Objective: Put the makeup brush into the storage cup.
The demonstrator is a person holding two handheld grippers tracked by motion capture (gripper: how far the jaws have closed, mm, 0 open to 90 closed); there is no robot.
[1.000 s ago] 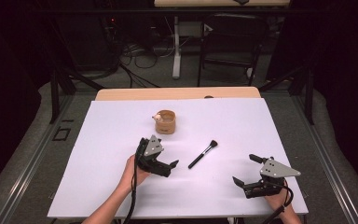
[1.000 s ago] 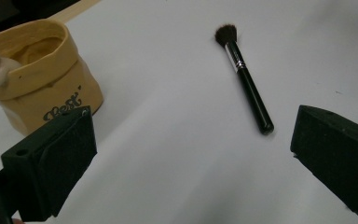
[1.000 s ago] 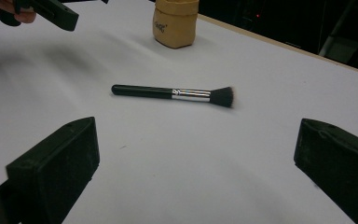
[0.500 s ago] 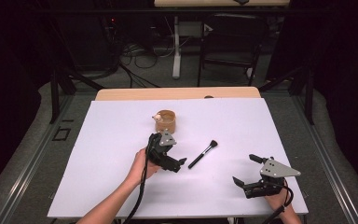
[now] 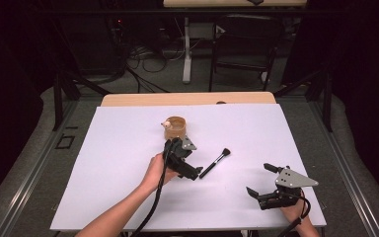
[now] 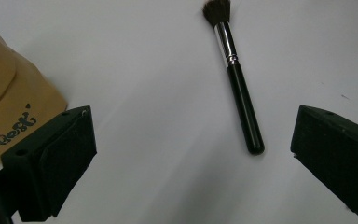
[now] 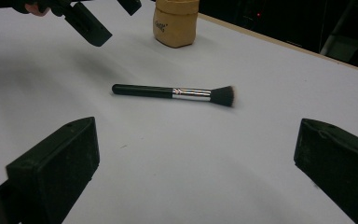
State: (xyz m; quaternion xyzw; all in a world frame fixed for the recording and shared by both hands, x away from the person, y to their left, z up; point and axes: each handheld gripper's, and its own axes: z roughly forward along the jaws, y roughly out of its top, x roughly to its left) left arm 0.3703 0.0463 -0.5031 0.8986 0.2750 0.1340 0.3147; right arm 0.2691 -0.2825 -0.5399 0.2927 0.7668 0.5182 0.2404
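White sheeting covered the table (image 5: 103, 163), and on it a black-handled makeup brush (image 5: 214, 162) lay flat near the middle, bristles pointing far and right, its handle end near and left. My left gripper (image 5: 187, 168) hovered just beside that handle end, its jaws spread wide with nothing between them; in the left gripper view the brush (image 6: 235, 74) lay on the sheet ahead of the jaws, closer to the right one, touching neither. Nothing stood between my jaws and the brush, only bare sheet. Just beyond my left gripper, on the far side, stood a tan paper pouch (image 5: 175, 128) with its top rolled down; in the left gripper view its wall (image 6: 9, 98) with dark printed lettering sat just beside my left jaw. I could not tell from any view whether anything was in it, though a small pale lump showed at its left rim in the high view. My right gripper (image 5: 264, 185) rested near the table's near right corner, well apart from the brush, jaws likewise parted and holding nothing. From the right gripper view the brush (image 7: 175, 94) lay crosswise ahead, the pouch (image 7: 175, 21) stood farther off behind it, and my left gripper's jaws (image 7: 102, 16) hung at the far left above the handle end.
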